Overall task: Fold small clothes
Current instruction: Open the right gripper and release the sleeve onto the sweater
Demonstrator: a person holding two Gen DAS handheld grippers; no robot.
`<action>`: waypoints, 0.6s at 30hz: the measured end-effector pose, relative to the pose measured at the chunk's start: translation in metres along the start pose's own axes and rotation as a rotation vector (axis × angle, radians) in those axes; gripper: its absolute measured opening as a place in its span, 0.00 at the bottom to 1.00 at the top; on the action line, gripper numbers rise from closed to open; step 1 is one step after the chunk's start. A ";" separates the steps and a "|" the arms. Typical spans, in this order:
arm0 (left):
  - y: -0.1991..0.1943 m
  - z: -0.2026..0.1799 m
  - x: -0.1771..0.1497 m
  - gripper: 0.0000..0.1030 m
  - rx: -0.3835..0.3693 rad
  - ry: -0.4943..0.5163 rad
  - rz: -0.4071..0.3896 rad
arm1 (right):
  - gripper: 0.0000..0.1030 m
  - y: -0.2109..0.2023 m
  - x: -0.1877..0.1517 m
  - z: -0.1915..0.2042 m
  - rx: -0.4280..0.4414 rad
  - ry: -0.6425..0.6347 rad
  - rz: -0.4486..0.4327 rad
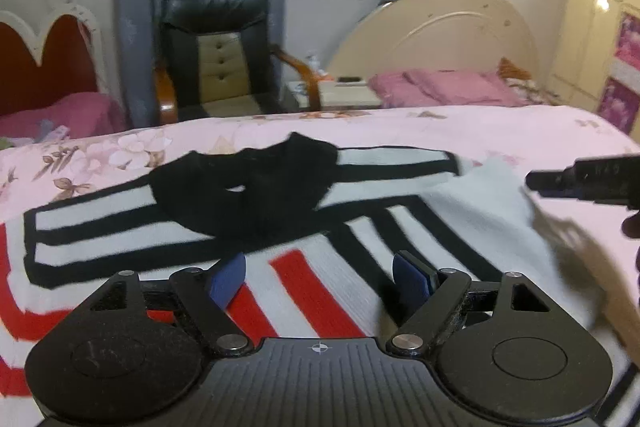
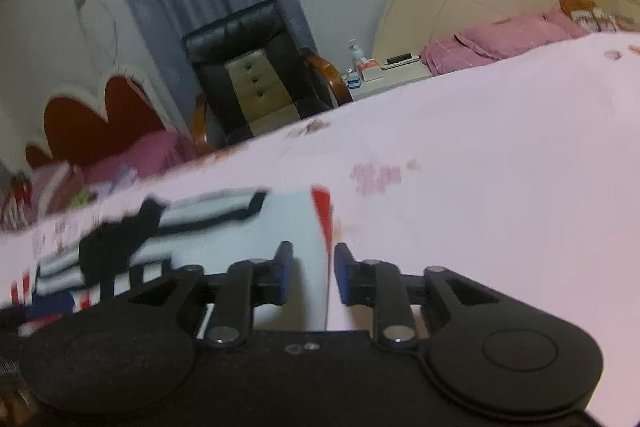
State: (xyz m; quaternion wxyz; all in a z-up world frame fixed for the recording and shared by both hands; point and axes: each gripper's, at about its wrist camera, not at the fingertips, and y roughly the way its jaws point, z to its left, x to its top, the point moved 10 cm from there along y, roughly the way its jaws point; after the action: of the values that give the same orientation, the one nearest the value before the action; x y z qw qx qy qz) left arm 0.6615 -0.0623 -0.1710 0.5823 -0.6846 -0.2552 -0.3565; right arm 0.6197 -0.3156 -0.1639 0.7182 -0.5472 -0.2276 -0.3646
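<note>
The left gripper stands wide apart, its blue pads spread over the striped sweater with nothing between them; the pads hang just above the knit and grip none of it. The sweater lies spread on the pink floral bedspread right ahead of and beneath this gripper, its black collar further forward and a white sleeve off to the right. The right gripper is parted only a little, a narrow gap between its blue pads, and nothing is caught there; the sweater's right edge, with a red stripe, lies under that gap and to its left, bare bedspread to its right.
</note>
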 end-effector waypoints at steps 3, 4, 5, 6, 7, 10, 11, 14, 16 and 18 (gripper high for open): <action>0.015 0.011 -0.010 0.78 0.026 -0.024 0.055 | 0.28 0.023 0.007 -0.007 0.019 0.046 0.046; 0.015 0.013 -0.012 0.78 0.018 -0.028 0.036 | 0.25 0.031 0.004 -0.009 0.035 0.068 0.081; 0.017 0.014 -0.014 0.78 0.018 -0.028 0.031 | 0.19 0.038 0.001 -0.009 0.064 0.080 0.107; 0.016 0.015 -0.014 0.78 0.025 -0.021 0.025 | 0.17 0.042 -0.002 -0.008 0.067 0.051 0.108; 0.014 0.017 -0.015 0.78 0.038 -0.023 0.021 | 0.13 0.041 -0.003 -0.007 0.042 -0.008 0.096; 0.008 0.028 -0.020 0.78 0.063 -0.046 0.009 | 0.12 0.038 -0.006 -0.011 0.026 -0.021 0.075; 0.006 0.031 -0.021 0.78 0.066 -0.050 0.009 | 0.13 0.036 -0.006 -0.012 0.011 -0.031 0.070; -0.006 0.033 -0.015 0.78 0.115 -0.051 0.004 | 0.23 0.022 -0.004 -0.009 -0.030 -0.065 0.067; -0.016 0.021 -0.009 0.78 0.082 -0.059 -0.032 | 0.22 0.004 -0.001 0.002 -0.002 -0.109 0.038; -0.022 0.000 -0.006 0.78 0.047 -0.050 -0.048 | 0.20 -0.017 -0.010 0.018 0.057 -0.150 0.028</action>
State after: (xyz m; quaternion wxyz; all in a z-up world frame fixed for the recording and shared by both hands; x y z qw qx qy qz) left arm 0.6404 -0.0574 -0.1621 0.5828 -0.6733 -0.2944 -0.3470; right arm 0.6010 -0.2980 -0.1553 0.7194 -0.5554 -0.2832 -0.3062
